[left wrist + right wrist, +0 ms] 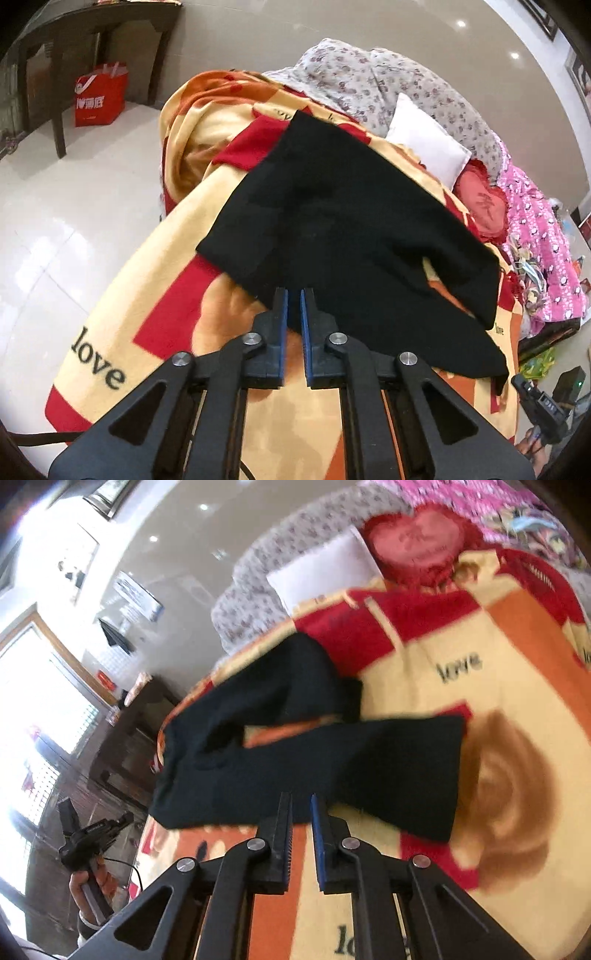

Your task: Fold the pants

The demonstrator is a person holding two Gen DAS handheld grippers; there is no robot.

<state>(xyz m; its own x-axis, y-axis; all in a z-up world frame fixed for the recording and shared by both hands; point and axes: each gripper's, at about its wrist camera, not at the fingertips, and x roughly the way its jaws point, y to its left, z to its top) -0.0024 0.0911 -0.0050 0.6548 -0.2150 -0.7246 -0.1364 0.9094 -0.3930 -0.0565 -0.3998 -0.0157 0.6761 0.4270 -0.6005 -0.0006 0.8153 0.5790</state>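
Black pants (351, 221) lie spread on a yellow, red and orange "love" blanket (122, 295) on a bed. My left gripper (294, 295) is nearly shut with a narrow gap, its tips at the near edge of the pants; no cloth shows between the blue pads. In the right wrist view the pants (295, 746) lie with their two legs apart, an orange strip of blanket showing between them. My right gripper (301, 801) is slightly open and empty, its tips at the near edge of the pants. The left gripper also shows in a hand (92, 834) at lower left.
A white pillow (428, 147), a red heart cushion (480, 206), a floral quilt (388, 85) and a pink cloth (539, 236) lie at the bed's far end. A red bag (99, 96) and a dark wooden table (74, 48) stand on the tiled floor.
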